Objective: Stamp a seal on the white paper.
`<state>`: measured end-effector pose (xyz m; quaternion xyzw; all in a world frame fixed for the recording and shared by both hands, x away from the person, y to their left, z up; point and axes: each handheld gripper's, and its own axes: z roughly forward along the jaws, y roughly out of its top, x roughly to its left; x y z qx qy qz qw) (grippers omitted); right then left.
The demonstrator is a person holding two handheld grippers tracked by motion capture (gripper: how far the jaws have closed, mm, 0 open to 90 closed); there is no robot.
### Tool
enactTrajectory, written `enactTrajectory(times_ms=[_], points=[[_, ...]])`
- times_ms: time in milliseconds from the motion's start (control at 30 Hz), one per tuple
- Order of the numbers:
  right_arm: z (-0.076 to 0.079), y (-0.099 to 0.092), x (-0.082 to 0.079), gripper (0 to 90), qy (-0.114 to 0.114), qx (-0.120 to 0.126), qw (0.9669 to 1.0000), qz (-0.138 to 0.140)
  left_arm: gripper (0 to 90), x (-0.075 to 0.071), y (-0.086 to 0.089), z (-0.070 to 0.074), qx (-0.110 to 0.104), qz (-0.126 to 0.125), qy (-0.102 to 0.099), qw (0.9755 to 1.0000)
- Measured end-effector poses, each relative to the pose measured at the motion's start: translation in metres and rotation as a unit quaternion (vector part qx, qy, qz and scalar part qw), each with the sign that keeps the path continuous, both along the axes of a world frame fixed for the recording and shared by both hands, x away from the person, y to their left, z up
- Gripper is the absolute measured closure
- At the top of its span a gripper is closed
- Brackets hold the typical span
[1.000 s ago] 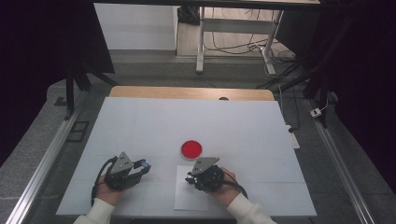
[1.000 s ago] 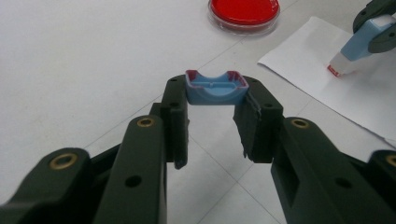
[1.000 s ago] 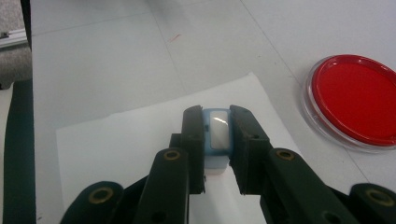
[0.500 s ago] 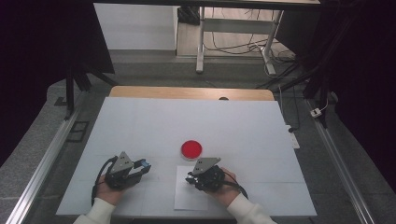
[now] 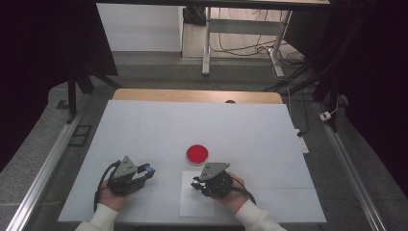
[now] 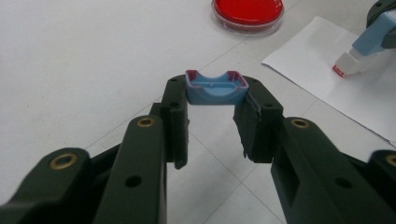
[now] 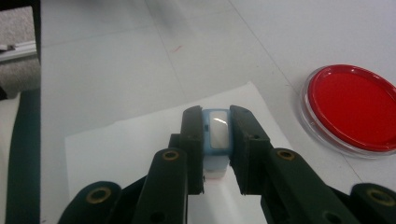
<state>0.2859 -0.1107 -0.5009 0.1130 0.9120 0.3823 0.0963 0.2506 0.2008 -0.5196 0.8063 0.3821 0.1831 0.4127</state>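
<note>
White tabletop point(image 5: 144, 130), matte, with faint seams; wooden strip point(image 5: 197, 95) along its far edge; dark surroundings, grey floor, metal table legs and cables beyond. Item: red dish point(image 5: 197, 154), round, clear-rimmed, filled with red, standing on the table near its middle, just beyond the sheet and between the two hands; seen also at the top of the left gripper view point(image 6: 247, 11) and at the right of the right gripper view point(image 7: 352, 109). Item: white paper sheet point(image 5: 190, 207), rectangular, lying flat at the near edge under the right gripper. Item: left gripper point(image 5: 144, 172), held in the person's left hand point(image 5: 113, 199) at the near left of the table, jaws pointing toward the sheet; in its own view the left gripper point(image 6: 215, 91) has its pads clamped on the two ends of a blue cap point(image 6: 215, 87), a small open-topped piece with a reddish rim, held clear of the table. Item: right gripper point(image 5: 195, 184), held in the right hand point(image 5: 233, 195) over the sheet; in its own view the right gripper point(image 7: 217, 133) is clenched on a light blue marker point(image 7: 217, 135), gripped between both pads with its end face toward the camera. The marker's white tip with a red end point(image 6: 345, 69) rests on or just above the sheet in the left gripper view; contact cannot be told. White sleeves at both wrists.
</note>
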Motion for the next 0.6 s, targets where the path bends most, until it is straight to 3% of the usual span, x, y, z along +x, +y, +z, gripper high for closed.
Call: enactTrajectory(times_ms=[167,300,600], points=[[0.000,0.000,-0.001,75.7,-0.007,0.001,1.0000,0.002,65.5,0.000,0.001,0.000,0.000,-0.001,-0.001,1.0000],[0.002,-0.001,-0.001,75.7,0.003,0.012,0.9999,0.003,65.5,0.000,0.001,0.000,0.000,0.000,-0.001,1.0000],[0.013,-0.006,-0.005,75.6,-0.010,0.036,0.9993,-0.002,65.5,0.000,0.001,0.000,0.000,-0.001,-0.001,1.0000]])
